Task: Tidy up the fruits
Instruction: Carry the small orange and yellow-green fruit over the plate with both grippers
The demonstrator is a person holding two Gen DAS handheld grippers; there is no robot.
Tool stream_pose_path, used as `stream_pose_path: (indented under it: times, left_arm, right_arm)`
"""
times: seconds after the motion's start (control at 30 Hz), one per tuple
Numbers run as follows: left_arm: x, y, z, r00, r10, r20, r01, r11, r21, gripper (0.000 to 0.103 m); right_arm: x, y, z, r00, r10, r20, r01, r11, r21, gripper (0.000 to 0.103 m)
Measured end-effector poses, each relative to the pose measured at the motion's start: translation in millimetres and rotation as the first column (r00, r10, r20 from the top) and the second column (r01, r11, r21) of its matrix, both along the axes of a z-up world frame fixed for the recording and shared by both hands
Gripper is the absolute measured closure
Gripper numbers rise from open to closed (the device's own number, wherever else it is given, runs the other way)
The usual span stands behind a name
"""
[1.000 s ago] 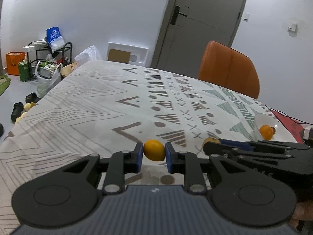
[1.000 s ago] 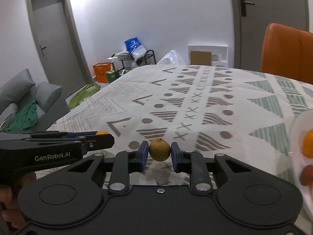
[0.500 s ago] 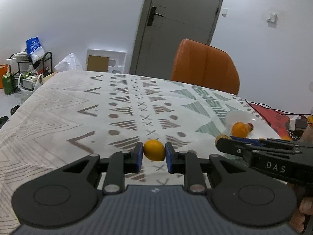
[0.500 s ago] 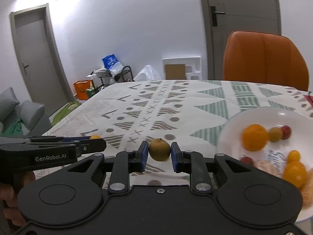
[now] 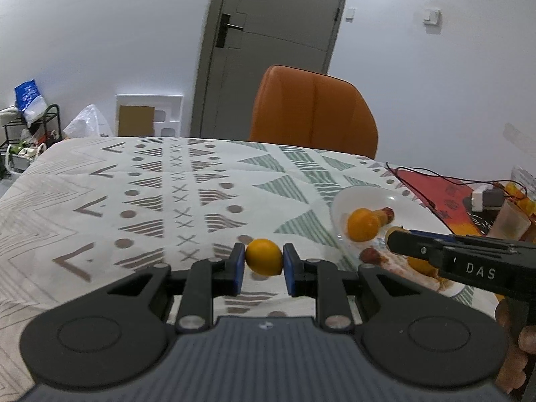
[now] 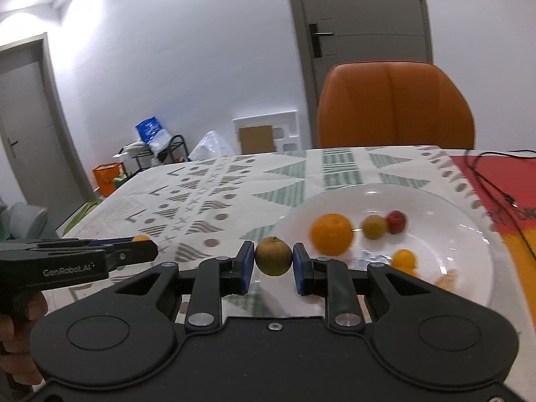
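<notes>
My left gripper (image 5: 263, 257) is shut on a small yellow-orange fruit (image 5: 263, 256), held above the patterned tablecloth left of the white plate (image 5: 338, 201). My right gripper (image 6: 273, 261) is shut on a brown-green round fruit (image 6: 273, 260) at the plate's near left rim (image 6: 482, 234). The plate holds a large orange (image 6: 331, 233), a greenish fruit (image 6: 374, 226), a red fruit (image 6: 396, 221) and a small orange fruit (image 6: 403, 258). The right gripper also shows at the right of the left wrist view (image 5: 390, 238), over the plate.
An orange chair (image 5: 313, 110) stands behind the table. A red mat (image 5: 435, 189) with black wires, a white adapter (image 5: 485, 197) and a cup (image 5: 511, 222) lies right of the plate. A door, a rack and bags are in the background.
Both grippers have swung right toward the plate, each still holding its fruit. The plate has come much closer and more central in the right wrist view.
</notes>
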State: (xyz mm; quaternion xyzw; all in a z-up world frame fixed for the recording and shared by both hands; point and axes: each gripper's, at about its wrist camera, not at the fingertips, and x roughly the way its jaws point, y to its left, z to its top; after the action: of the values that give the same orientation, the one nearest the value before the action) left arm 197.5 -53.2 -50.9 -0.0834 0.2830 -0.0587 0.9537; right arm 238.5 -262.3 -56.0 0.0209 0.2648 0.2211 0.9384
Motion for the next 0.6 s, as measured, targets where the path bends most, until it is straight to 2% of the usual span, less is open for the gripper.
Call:
stream_pose_path:
  times: [0.6]
  left_arm:
    - [20,-54,6,0.995,-0.095,0.016,0.094,0.994,0.049,0.080]
  right_arm:
    - [1,-63,-3,0.993,-0.120,0.003,0.120,0.992,0.033,0.080]
